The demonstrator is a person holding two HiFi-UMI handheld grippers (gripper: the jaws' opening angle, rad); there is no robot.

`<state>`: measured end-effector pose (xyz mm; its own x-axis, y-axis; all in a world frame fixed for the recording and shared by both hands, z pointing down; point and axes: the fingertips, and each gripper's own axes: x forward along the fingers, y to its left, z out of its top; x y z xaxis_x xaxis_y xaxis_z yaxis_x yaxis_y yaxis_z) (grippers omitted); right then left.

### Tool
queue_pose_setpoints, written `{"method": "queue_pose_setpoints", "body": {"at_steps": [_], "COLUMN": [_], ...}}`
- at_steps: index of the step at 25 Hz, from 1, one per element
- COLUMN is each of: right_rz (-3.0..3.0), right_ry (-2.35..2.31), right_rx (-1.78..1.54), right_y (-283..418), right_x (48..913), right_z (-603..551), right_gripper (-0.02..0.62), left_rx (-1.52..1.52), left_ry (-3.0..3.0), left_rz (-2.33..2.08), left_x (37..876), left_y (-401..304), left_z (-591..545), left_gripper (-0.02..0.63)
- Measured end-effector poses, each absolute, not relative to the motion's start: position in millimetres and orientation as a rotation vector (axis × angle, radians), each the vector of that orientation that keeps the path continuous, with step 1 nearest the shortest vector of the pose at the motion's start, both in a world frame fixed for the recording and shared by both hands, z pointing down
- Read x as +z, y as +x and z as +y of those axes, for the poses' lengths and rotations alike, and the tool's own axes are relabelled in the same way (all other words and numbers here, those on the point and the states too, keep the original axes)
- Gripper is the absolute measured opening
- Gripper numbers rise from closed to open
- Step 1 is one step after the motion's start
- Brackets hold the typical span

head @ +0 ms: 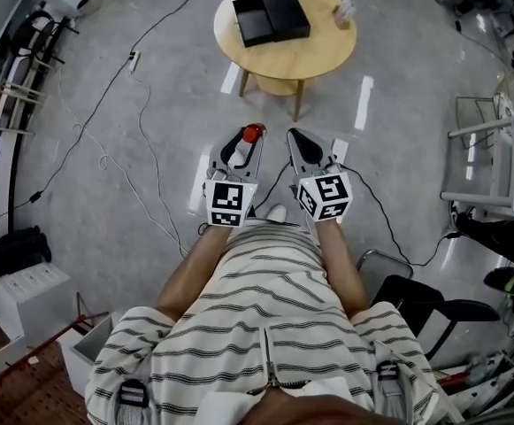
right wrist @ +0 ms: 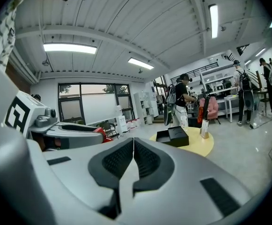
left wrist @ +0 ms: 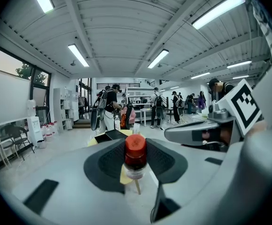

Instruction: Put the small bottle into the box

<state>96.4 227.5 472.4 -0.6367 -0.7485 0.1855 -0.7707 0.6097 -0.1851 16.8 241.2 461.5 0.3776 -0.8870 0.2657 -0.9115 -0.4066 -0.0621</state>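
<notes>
The small bottle (left wrist: 136,159) has a bright red cap over a clear body. The left gripper (left wrist: 136,149) and the right gripper (right wrist: 134,143) are both pale grey with black, finely ribbed pads, and each carries a marker cube (head: 230,204) patterned in black and white squares. The box (head: 271,15) is black, and the table (head: 329,48) is pale yellowish wood. The floor (head: 150,149) is glossy grey. The person's shirt (head: 265,312) is off-white with thin dark stripes.

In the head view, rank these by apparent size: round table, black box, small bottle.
1. table
2. box
3. bottle: only its red cap shows. It is nearer the camera than the others, yet still looks smallest.
</notes>
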Motion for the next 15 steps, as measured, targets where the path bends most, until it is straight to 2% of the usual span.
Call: {"method": "queue_pose_setpoints", "body": {"at_steps": [15], "right_rz": [-2.696], "right_ry": [1.293], "right_rx": [0.371], "right_y": [77], "right_x": [484], "right_z": [119], "right_gripper": [0.020], "left_rx": [0.370], "left_ry": [2.511], "left_rz": [-1.631], "left_x": [479], "left_y": [-10], "left_z": [132], "left_gripper": [0.146]}}
